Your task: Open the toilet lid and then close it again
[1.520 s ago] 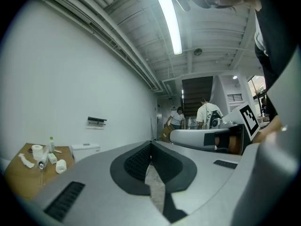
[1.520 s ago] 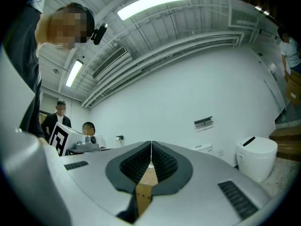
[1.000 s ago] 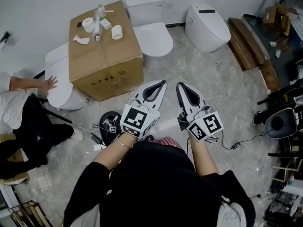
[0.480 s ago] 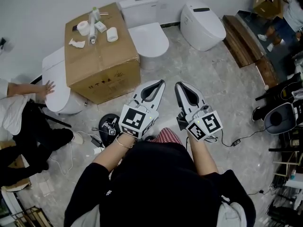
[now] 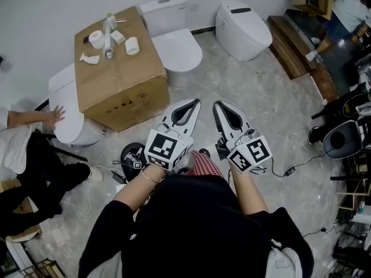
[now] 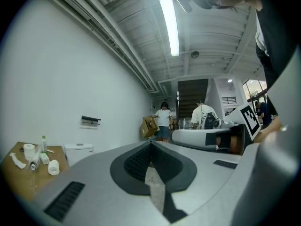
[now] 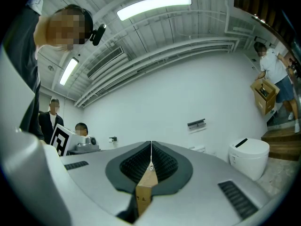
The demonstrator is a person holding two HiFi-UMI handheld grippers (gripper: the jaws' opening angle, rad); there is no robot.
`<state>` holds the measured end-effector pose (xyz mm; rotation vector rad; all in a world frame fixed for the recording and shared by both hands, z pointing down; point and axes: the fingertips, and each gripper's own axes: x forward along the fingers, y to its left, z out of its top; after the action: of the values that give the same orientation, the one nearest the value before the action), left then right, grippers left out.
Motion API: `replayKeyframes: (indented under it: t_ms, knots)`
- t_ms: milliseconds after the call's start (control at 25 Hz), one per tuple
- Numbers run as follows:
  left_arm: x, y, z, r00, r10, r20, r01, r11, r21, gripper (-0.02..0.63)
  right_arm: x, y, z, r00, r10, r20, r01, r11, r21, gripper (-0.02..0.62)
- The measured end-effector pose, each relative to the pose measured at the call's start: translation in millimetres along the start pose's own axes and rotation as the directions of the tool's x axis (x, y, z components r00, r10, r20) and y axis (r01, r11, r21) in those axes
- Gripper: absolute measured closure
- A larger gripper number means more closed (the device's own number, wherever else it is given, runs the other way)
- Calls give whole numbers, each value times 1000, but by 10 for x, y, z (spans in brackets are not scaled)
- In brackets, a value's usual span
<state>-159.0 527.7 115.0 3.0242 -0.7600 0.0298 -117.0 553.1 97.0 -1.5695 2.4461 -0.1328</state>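
Both tools are held low and side by side, well apart from any toilet. The left gripper (image 5: 195, 105) has its jaws pressed together with nothing between them. Its own view shows the tips meeting (image 6: 150, 145). Below them is only a thin slit where a bit of the grey floor (image 5: 261, 97) peeks through. The right gripper (image 5: 220, 106) is closed and empty too (image 7: 151, 147), and a strip of brown cardboard shows through its slit.

The toilet (image 5: 165, 10) stands ahead of the grippers against the white wall, and its lid (image 5: 182, 50) is down. A big cardboard box (image 5: 119, 68) stands just beside it on the left; I cannot tell if they touch. In the left gripper view only the toilet's tank shows, because the gripper's own body hides the bowl.

Paper rolls (image 5: 132, 45) and a bottle (image 5: 108, 22) sit on top of the box. The other small things there are too little to make out.

A second toilet (image 5: 66, 106) is partly hidden behind the box. A hand (image 5: 53, 117) rests on it, and the picture's left edge cuts off most of that person. A round toilet (image 5: 243, 28) stands further right. Another person (image 5: 348, 7) in the top right corner is cut off too.
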Motion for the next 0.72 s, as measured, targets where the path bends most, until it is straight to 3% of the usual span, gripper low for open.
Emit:
replayKeyframes:
  t_ms: [720]
  knots:
    - [208,146,-1,1000,27,3,-27,1000,-9,601,177,-207,19,1000,27,-3,-27,1000,8,575]
